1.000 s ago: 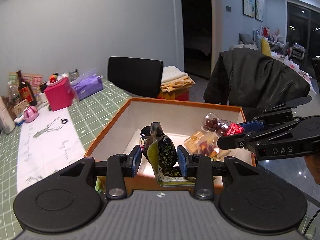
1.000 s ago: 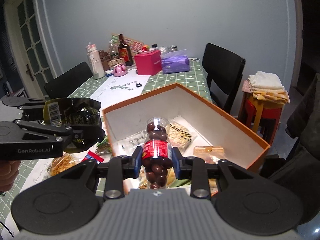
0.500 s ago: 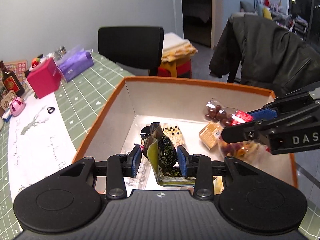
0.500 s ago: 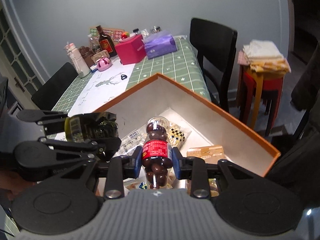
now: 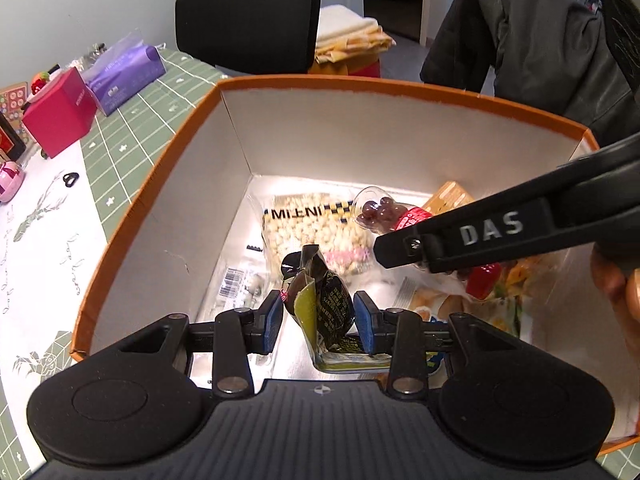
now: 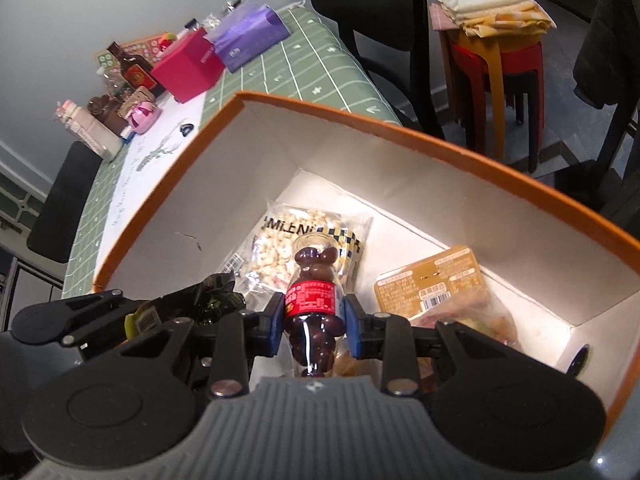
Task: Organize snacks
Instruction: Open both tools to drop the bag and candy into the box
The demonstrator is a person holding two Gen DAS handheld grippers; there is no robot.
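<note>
An orange box [image 5: 152,188] with white inner walls holds several snacks. My left gripper [image 5: 319,322] is shut on a dark green-and-yellow snack packet [image 5: 324,304] and holds it low inside the box. My right gripper [image 6: 313,322] is shut on a clear bottle of chocolate balls with a red label [image 6: 312,300], also inside the box [image 6: 472,156]. The right gripper shows in the left wrist view [image 5: 404,248] as a black arm marked DAS. A puffed-snack bag [image 5: 308,228] and a tan packet [image 6: 436,280] lie on the box floor.
The box stands on a green checked tablecloth [image 5: 132,120] with a white runner [image 5: 32,248]. A pink box [image 5: 56,112], a purple tissue pack [image 5: 124,72] and bottles [image 6: 132,68] stand at the far end. Black chairs [image 5: 248,24] and stacked stools [image 6: 496,64] stand beyond.
Both grippers have tilted down and moved deeper into the box, each keeping its item. The box floor and the snacks on it now fill both views.
</note>
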